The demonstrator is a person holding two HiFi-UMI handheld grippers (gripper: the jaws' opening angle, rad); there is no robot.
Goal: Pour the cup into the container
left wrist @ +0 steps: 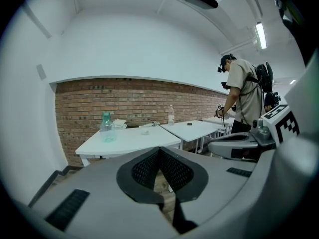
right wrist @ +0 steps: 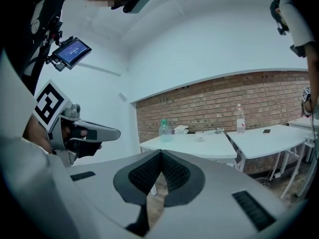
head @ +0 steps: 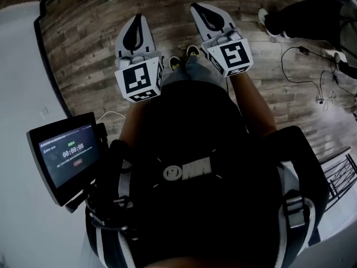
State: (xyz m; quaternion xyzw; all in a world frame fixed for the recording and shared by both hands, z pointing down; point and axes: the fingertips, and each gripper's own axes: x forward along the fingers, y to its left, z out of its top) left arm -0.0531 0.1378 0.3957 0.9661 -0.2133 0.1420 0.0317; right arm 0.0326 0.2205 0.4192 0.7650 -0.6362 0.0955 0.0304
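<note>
You are holding the grey left gripper (head: 135, 27) and grey right gripper (head: 203, 13) side by side over the wooden plank floor (head: 83, 43), each with its jaws pressed together on nothing. What looks like a small clear cup (right wrist: 200, 136) is sitting on the white table (right wrist: 189, 146) well ahead, near a green-tinted plastic bottle (right wrist: 164, 129).

Two tools (head: 135, 27) (head: 203, 13), two bottles (right wrist: 164, 128) (right wrist: 240, 119) (one teal) — one screen (head: 70, 155).

A small screen (head: 70, 155) at nine o'clock in the head view shows a timer reading 00:00:08; its other lines are too small to read.
</note>
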